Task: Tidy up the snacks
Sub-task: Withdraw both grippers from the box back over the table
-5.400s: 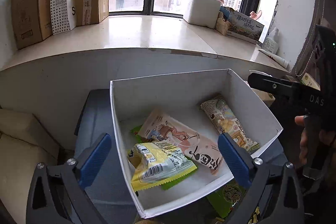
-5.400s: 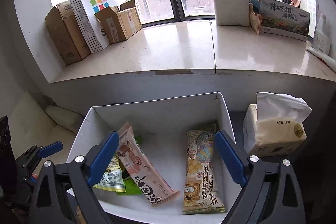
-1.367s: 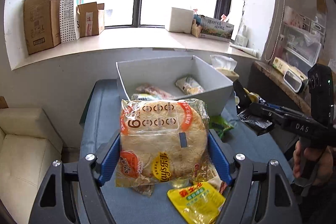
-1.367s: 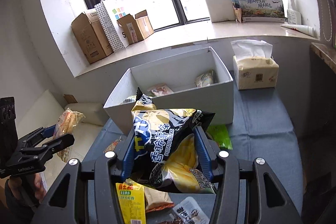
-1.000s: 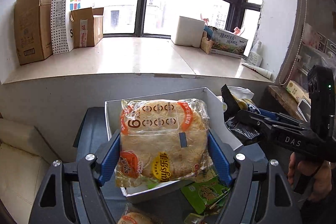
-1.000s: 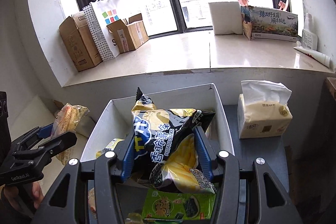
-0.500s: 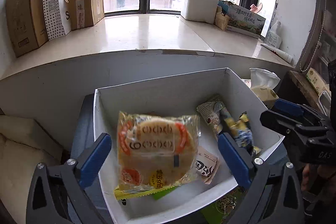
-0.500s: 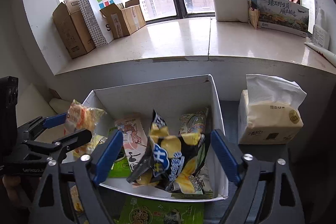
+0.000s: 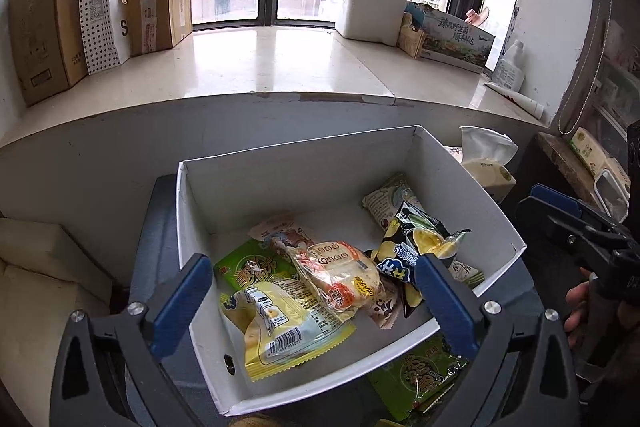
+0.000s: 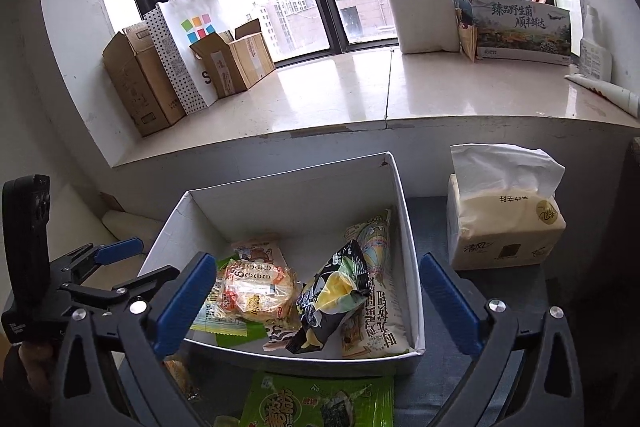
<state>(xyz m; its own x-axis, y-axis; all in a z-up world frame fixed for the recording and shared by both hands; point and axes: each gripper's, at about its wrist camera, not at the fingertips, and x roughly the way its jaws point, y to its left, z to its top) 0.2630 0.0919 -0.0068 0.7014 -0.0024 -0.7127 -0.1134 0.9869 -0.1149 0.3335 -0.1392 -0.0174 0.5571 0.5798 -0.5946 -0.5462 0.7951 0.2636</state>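
A white open box (image 9: pixel 304 147) (image 10: pixel 288 183) stands on a blue-grey surface and holds several snack packs. A clear pack of round crackers (image 9: pixel 340 275) (image 10: pixel 256 287) lies loose in it, on a yellow pack (image 9: pixel 280 327) and a green one (image 9: pixel 248 271). Beside it a black potato chip bag (image 9: pixel 412 243) (image 10: pixel 332 291) leans on a long pale pack (image 10: pixel 372 307). My left gripper (image 9: pixel 312 263) hangs open above the box's near side, nothing touching its pads. My right gripper (image 10: pixel 317 261) is above the near rim, its jaws opening, pads clear of the chip bag below.
A green seaweed pack (image 10: pixel 320 403) (image 9: pixel 420 375) lies outside the box's front wall. A tissue pack (image 10: pixel 504 227) stands right of the box. The window sill behind carries cardboard boxes (image 10: pixel 136 83), a paper bag (image 10: pixel 188 43) and a white foam block (image 10: pixel 428 19). A cream cushion (image 9: pixel 40 267) sits left.
Both grippers came forward over the box and opened. The cracker pack dropped from the left jaws and the chip bag from the right; both now lie in the box.
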